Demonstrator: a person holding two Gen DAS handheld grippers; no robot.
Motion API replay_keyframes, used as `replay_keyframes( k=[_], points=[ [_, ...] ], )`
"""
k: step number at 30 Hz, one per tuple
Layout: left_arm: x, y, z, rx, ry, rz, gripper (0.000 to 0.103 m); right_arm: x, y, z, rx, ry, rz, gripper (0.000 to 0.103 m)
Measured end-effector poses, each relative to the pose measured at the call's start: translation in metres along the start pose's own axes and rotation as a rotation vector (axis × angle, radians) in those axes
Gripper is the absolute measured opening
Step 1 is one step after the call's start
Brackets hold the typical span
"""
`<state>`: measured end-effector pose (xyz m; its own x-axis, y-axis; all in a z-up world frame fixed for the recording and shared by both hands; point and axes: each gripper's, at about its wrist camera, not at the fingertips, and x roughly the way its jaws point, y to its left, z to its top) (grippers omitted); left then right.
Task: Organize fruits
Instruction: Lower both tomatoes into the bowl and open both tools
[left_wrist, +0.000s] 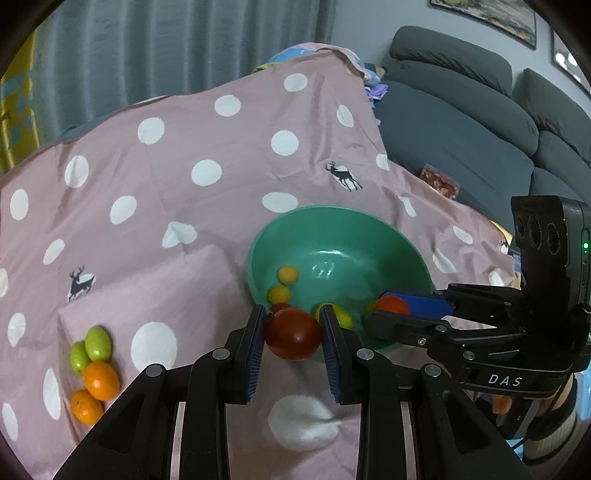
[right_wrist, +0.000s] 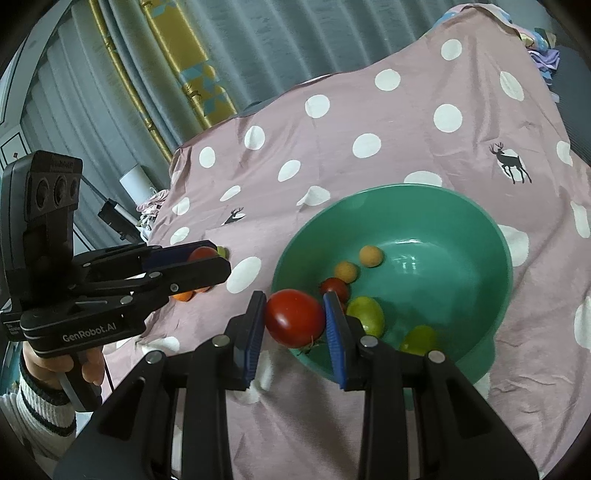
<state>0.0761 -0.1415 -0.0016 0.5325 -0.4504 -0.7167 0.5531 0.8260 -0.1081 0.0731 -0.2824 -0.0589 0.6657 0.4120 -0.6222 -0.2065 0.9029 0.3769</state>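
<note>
My left gripper (left_wrist: 291, 312) is shut on a dark red tomato (left_wrist: 291, 339), held just in front of the near rim of a green bowl (left_wrist: 332, 212). My right gripper (right_wrist: 293, 297) is shut on another red tomato (right_wrist: 293, 319) at the bowl's (right_wrist: 406, 192) near left rim. Each view shows the other gripper: the right gripper (left_wrist: 380, 308) grips its tomato (left_wrist: 393, 305) over the bowl, and the left gripper (right_wrist: 218, 256) grips its tomato (right_wrist: 201, 254) over the cloth. In the bowl lie two small yellow fruits (right_wrist: 370, 256), a small red tomato (right_wrist: 334, 288) and green fruits (right_wrist: 366, 314).
Two green fruits (left_wrist: 91, 349) and two oranges (left_wrist: 100, 380) lie together on the pink dotted cloth (left_wrist: 207, 221) at the left. A grey sofa (left_wrist: 461, 122) with a snack packet (left_wrist: 441, 182) stands to the right. A hand in a striped sleeve (right_wrist: 40, 398) holds the left gripper.
</note>
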Motion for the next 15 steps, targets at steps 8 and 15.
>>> replay_keyframes(
  k=[8, 15],
  points=[
    [0.016, -0.008, 0.010, 0.019, 0.008, -0.020, 0.030, -0.001, -0.014, 0.002, 0.020, -0.011, -0.018, 0.032],
    [0.035, -0.010, 0.015, 0.021, 0.030, -0.038, 0.030, 0.004, -0.026, 0.003, 0.039, -0.004, -0.038, 0.032]
  ],
)
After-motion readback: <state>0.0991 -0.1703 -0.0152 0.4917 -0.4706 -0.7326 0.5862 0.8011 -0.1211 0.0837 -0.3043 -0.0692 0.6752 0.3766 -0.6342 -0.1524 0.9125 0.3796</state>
